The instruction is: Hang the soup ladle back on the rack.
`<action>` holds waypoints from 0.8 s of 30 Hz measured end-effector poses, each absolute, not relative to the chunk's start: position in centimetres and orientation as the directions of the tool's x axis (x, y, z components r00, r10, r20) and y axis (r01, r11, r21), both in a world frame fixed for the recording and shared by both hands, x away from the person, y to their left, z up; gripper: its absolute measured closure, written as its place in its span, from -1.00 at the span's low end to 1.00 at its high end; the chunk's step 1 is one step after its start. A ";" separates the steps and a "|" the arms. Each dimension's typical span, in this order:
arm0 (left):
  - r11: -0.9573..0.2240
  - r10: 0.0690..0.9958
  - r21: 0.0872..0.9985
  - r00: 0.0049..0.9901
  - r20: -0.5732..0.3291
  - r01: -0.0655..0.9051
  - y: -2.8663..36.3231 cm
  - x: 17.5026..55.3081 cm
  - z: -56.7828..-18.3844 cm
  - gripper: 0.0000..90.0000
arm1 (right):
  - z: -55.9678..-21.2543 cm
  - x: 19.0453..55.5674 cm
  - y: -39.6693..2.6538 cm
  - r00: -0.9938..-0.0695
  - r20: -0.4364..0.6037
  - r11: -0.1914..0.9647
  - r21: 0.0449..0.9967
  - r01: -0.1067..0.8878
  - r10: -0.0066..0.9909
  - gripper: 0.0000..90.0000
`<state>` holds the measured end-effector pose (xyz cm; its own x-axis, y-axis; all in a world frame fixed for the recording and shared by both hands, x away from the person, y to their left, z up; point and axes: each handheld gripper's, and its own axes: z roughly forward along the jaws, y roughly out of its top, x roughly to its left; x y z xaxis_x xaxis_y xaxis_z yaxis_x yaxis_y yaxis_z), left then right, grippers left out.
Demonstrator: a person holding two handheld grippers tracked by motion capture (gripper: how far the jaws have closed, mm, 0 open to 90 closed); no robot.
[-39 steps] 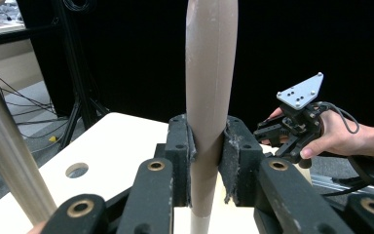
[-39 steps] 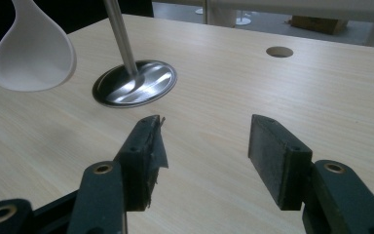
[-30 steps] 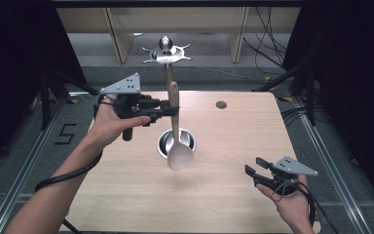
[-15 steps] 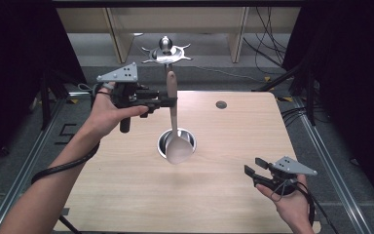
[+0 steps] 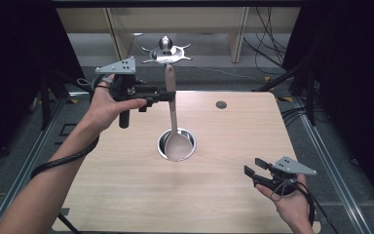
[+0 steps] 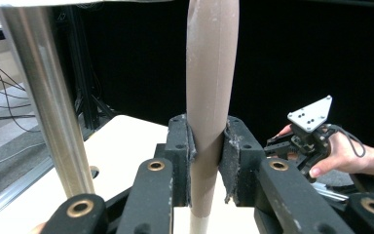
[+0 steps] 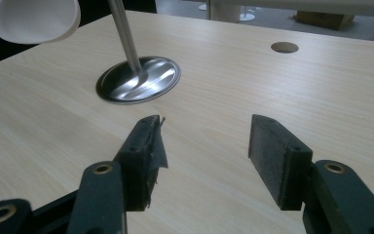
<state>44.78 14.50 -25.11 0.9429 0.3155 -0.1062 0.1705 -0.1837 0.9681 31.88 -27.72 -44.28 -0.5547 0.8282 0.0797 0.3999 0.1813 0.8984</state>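
A spoon with a beige handle and a white bowl hangs upright, bowl down, above the middle of the wooden table. My left gripper is shut on the upper handle, and its pads press both sides of the handle. In the right gripper view the spoon's bowl floats at the top left, clear of the tabletop. My right gripper stays low over the table's near right corner. It is open, with bare wood between its jaws.
A round metal ring is set in the table's middle, and a thin metal pole rises from it, close beside the spoon. A small round hole lies near the far edge. Dark floor and cables surround the table.
My left gripper has shifted slightly toward the far side with the spoon, which now hangs straighter over the ring. The right gripper has not moved.
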 end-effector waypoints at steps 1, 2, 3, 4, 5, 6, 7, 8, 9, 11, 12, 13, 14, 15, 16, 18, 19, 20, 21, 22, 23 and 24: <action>-0.181 0.316 0.968 0.942 -0.110 0.174 14.6 44.9 -25.1 0.64 | -44.3 31.9 -27.7 -0.554 0.079 0.182 0.898 0.400 0.828 0.03; -0.171 0.313 0.968 0.942 -0.123 0.184 14.7 45.0 -25.2 0.64 | -44.3 31.9 -27.7 -0.555 0.079 0.182 0.898 0.400 0.828 0.03; -0.171 0.313 0.968 0.942 -0.123 0.184 14.7 45.0 -25.2 0.64 | -44.3 31.9 -27.7 -0.555 0.079 0.182 0.898 0.400 0.828 0.03; -0.164 0.312 0.968 0.941 -0.131 0.189 14.7 45.0 -25.3 0.64 | -44.3 31.9 -27.7 -0.556 0.084 0.177 0.899 0.400 0.827 0.03; -0.164 0.312 0.968 0.941 -0.131 0.189 14.7 45.0 -25.3 0.64 | -44.3 31.9 -27.7 -0.556 0.080 0.181 0.899 0.399 0.828 0.03; -0.163 0.311 0.968 0.941 -0.132 0.190 14.8 45.0 -25.3 0.64 | -44.3 31.9 -27.7 -0.555 0.079 0.183 0.898 0.400 0.828 0.03; -0.154 0.309 0.968 0.940 -0.143 0.198 14.9 45.1 -25.4 0.64 | -44.3 31.9 -27.7 -0.555 0.087 0.176 0.898 0.402 0.827 0.03; -0.154 0.309 0.968 0.940 -0.143 0.198 14.9 45.1 -25.4 0.64 | -44.3 31.9 -27.7 -0.555 0.087 0.176 0.898 0.402 0.827 0.03; -0.150 0.307 0.968 0.940 -0.148 0.202 14.9 45.1 -25.5 0.64 | -44.3 31.9 -27.7 -0.555 0.085 0.178 0.898 0.402 0.827 0.03; -0.128 0.301 0.969 0.939 -0.167 0.213 15.1 45.3 -25.8 0.64 | -44.4 31.9 -27.6 -0.556 0.087 0.173 0.901 0.398 0.827 0.03; -0.122 0.300 0.969 0.939 -0.172 0.216 15.2 45.3 -25.8 0.64 | -44.3 31.9 -27.7 -0.556 0.088 0.175 0.898 0.403 0.827 0.03; -0.111 0.296 0.969 0.938 -0.181 0.222 15.2 45.3 -26.0 0.64 | -44.3 31.9 -27.7 -0.555 0.088 0.175 0.898 0.403 0.827 0.03; -0.104 0.296 0.969 0.937 -0.184 0.224 15.3 45.3 -26.0 0.64 | -44.3 31.8 -27.7 -0.553 0.095 0.171 0.896 0.410 0.828 0.03; -0.094 0.297 0.968 0.935 -0.194 0.231 15.4 45.3 -26.2 0.64 | -44.3 31.8 -27.6 -0.553 0.099 0.171 0.894 0.415 0.827 0.03; -0.087 0.296 0.968 0.934 -0.200 0.235 15.5 45.3 -26.3 0.64 | -44.4 31.8 -27.6 -0.554 0.100 0.165 0.898 0.409 0.827 0.03; -0.071 0.297 0.967 0.930 -0.216 0.247 15.6 45.4 -26.5 0.63 | -44.4 31.8 -27.6 -0.554 0.095 0.171 0.896 0.409 0.827 0.03; -0.062 0.300 0.966 0.928 -0.222 0.252 15.7 45.4 -26.6 0.63 | -44.3 31.8 -27.6 -0.553 0.096 0.174 0.893 0.416 0.828 0.03; -0.057 0.307 0.964 0.924 -0.229 0.258 15.7 45.5 -26.7 0.62 | -44.4 31.8 -27.6 -0.554 0.096 0.172 0.895 0.412 0.827 0.03; -0.049 0.311 0.963 0.920 -0.237 0.265 15.8 45.6 -26.9 0.62 | -44.4 31.8 -27.6 -0.554 0.096 0.172 0.895 0.412 0.827 0.03; -0.037 0.314 0.961 0.916 -0.249 0.274 15.8 45.6 -27.0 0.61 | -44.3 31.8 -27.6 -0.554 0.099 0.169 0.896 0.411 0.827 0.03; -0.026 0.317 0.961 0.914 -0.254 0.276 15.9 45.6 -27.2 0.59 | -44.4 31.8 -27.6 -0.554 0.098 0.169 0.896 0.411 0.827 0.03; -0.019 0.326 0.961 0.911 -0.255 0.276 16.0 45.6 -27.2 0.58 | -44.3 31.8 -27.7 -0.553 0.098 0.172 0.893 0.416 0.828 0.03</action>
<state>45.61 15.96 -27.22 0.9106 0.3255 -0.2547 0.2758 -0.0194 0.9610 31.75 -27.66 -44.32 -0.5527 0.8276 0.0976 0.4159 0.1725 0.8929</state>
